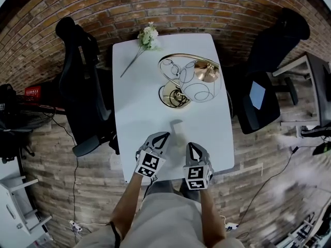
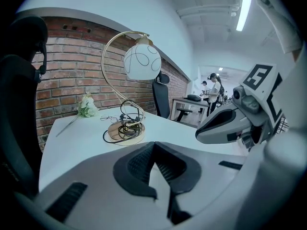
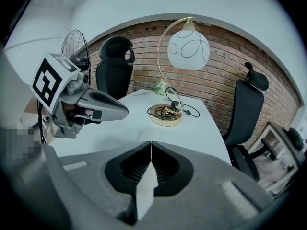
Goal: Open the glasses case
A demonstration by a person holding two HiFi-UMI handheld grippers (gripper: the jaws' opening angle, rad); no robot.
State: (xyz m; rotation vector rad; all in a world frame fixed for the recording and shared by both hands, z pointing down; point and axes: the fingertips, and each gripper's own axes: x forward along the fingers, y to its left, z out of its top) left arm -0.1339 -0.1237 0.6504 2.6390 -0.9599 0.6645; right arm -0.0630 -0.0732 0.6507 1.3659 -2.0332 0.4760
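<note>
Left tongs (image 1: 163,136) and right tongs (image 1: 191,145) are both fully closed and hold nothing, low centre over the near edge of the desk (image 1: 137,102). We read the pale oblong just above them as the glasses case (image 1: 178,130), barely separable from the white top. Lamp (image 1: 189,81) and flower (image 1: 147,36) upper centre, chair (image 1: 77,76) left, brick wall (image 1: 170,4) at top.

An office. Black swivel chairs (image 1: 77,81) flank a white bench (image 1: 150,107) against a brick wall (image 2: 67,75). Far beyond the left gripper (image 2: 154,143), more desks (image 2: 189,103) stand under a ceiling strip light (image 2: 243,11).
</note>
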